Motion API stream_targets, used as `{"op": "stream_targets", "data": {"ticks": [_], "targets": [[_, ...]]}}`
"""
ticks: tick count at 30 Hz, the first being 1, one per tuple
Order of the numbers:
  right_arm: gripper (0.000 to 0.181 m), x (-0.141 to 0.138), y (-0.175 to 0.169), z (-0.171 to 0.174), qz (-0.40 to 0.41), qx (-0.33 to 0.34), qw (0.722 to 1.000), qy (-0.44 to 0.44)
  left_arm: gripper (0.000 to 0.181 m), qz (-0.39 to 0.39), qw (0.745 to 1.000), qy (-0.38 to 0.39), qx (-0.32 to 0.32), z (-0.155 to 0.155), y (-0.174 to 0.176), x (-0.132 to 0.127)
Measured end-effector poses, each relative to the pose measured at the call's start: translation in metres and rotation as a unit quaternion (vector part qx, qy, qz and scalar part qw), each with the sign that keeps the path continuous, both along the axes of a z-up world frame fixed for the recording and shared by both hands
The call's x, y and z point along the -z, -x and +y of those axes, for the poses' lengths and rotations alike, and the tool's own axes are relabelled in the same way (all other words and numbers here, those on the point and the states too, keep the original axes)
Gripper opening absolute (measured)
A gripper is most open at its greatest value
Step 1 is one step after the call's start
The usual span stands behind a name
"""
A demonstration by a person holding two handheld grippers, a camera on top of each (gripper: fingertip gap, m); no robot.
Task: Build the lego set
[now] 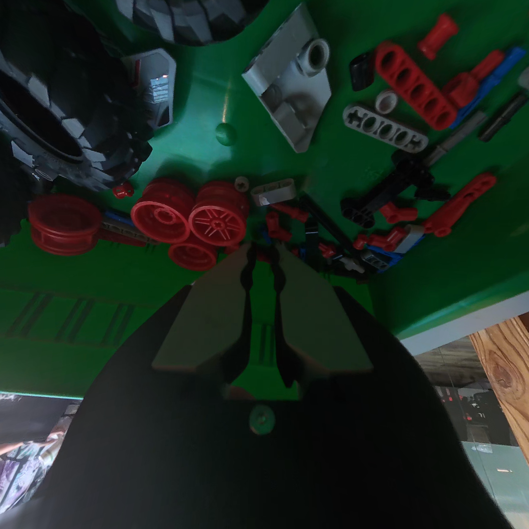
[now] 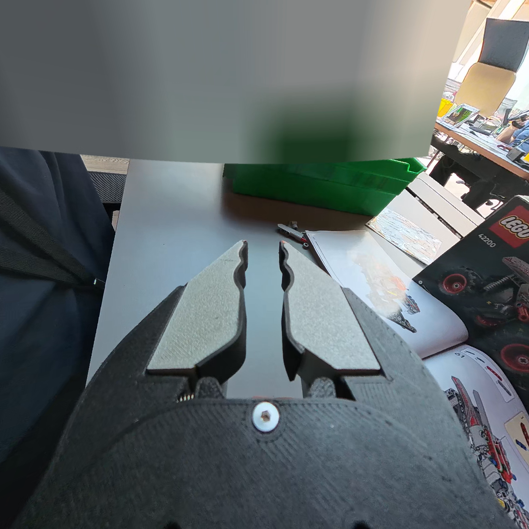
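Left gripper [image 1: 263, 246], jaws slightly apart, dips into the green plastic tray [image 1: 200, 86] over small red connector pins [image 1: 279, 226] (right gripper [image 2: 263, 243] idle, parted): isolate one pin before squeezing.

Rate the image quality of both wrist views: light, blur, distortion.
Left wrist view: dim, its left gripper in shadow over the green tray; the black tyres smear at the edge; wide-angle bending.
Right wrist view: bright and sharp on the right gripper; glare washes the open booklet; an added blur patch covers the top.
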State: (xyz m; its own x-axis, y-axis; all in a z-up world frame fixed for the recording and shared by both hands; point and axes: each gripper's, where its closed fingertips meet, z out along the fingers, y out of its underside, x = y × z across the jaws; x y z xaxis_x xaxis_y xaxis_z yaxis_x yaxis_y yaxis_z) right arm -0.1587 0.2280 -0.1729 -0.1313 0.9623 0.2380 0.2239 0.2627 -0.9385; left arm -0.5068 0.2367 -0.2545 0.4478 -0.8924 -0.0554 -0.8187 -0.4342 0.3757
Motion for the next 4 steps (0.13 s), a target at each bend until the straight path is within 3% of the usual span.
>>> {"op": "stream_targets", "data": {"ticks": [4], "targets": [[0.018, -0.0001, 0.0, 0.0002, 0.0, 0.001, 1.0, 0.0, 0.006, -0.004, 1.0, -0.002, -0.004, 0.0004, -0.0016, 0.0018]]}}
